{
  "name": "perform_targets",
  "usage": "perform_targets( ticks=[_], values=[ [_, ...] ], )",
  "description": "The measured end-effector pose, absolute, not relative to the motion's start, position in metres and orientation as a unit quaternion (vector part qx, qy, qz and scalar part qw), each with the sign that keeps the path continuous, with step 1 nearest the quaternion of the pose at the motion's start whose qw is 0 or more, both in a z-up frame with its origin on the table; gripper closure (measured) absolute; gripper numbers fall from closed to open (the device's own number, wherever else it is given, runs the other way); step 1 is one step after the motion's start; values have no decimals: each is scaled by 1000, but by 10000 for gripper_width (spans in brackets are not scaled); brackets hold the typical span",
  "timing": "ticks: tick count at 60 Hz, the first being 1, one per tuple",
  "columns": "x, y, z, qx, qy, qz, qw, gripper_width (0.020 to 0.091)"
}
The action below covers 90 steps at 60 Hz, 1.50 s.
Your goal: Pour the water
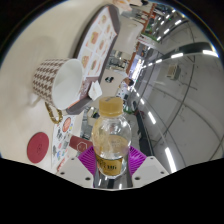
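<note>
The claw (109,158) grips a clear bottle (110,135) between its pads, tilted toward the patterned mug (57,82) ahead and left; poor aim could spill water onto the counter (30,40).

The bottle (110,140) in my gripper (109,160) hides most of both pads, so only purple slivers show at its sides. Its base is cut off below, and the label print is too small to read. The mug (58,82) hides part of the desk (30,40) behind it. The red round thing (37,147) beside my fingers is partly cut off. The room beyond is too blurred to make out.
</note>
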<state>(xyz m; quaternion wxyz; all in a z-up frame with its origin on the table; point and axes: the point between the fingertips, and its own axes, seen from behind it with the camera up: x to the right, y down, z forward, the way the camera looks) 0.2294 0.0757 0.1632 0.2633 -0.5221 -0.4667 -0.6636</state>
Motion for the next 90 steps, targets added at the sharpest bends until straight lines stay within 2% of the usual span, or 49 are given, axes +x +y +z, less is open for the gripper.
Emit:
perform_targets(
  ticks=[11,20,29,37,44,56,74,83,90],
  values=[
    [216,91,144,-443,-541,-682,212,730],
    [219,91,139,-465,-537,-667,226,729],
    [212,86,158,-547,-475,-606,328,731],
    [210,77,184,-662,-360,-473,456,730],
    [219,64,194,-731,-254,-356,523,730],
    [228,48,137,-819,-107,-143,545,729],
    [240,34,39,-859,-33,-31,511,729],
    [244,33,35,-854,-12,-16,519,719],
    [244,36,36,-856,-1,-7,518,624]
  ],
)
